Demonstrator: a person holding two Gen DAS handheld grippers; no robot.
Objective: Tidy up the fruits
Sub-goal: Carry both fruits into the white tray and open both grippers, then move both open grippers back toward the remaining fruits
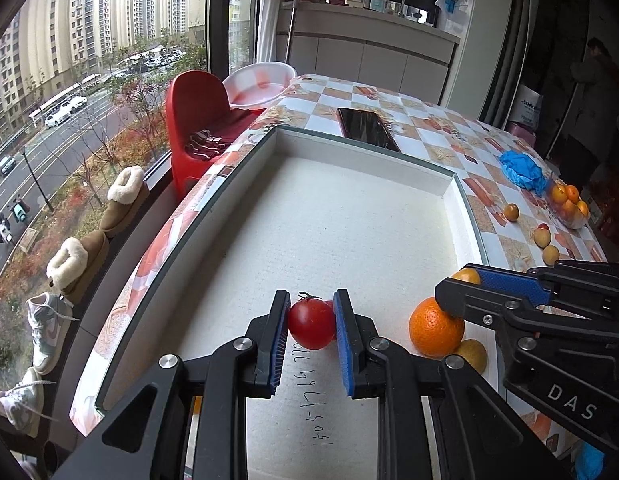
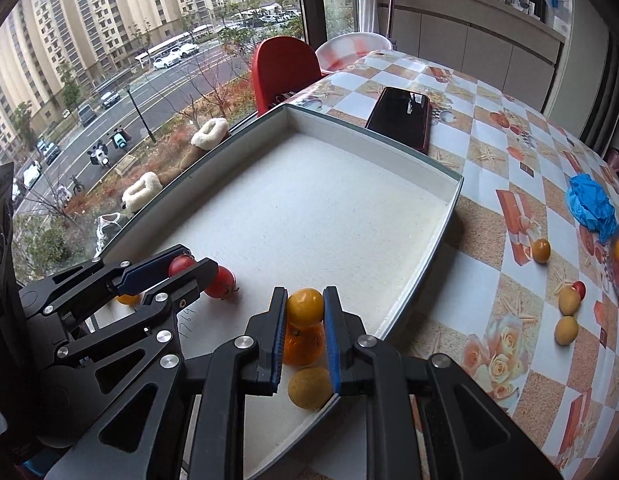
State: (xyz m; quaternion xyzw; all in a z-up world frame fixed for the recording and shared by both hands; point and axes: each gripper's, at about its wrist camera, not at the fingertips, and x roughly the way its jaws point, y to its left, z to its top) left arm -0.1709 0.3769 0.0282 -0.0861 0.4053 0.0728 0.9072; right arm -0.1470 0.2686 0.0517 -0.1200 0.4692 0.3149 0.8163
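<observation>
Inside, the tray [image 2: 449, 216] holds two tomatoes [image 2: 220, 282] and one orange [image 1: 435, 326].

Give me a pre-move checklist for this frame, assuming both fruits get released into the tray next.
1. Left hand-held gripper shut on the red tomato: ok, both pads touch it.
2. Right hand-held gripper shut on the small yellow-orange fruit: ok.
3. Both fruits are over the white tray, inside its rim: ok.
4. Drop spot under the right gripper free: not ok, the big orange sits directly below the held fruit.
5. Tomato already resting on the tray floor: cannot tell.
6. Loose fruits on the tablecloth still to collect: not ok, several remain outside the tray.
</observation>
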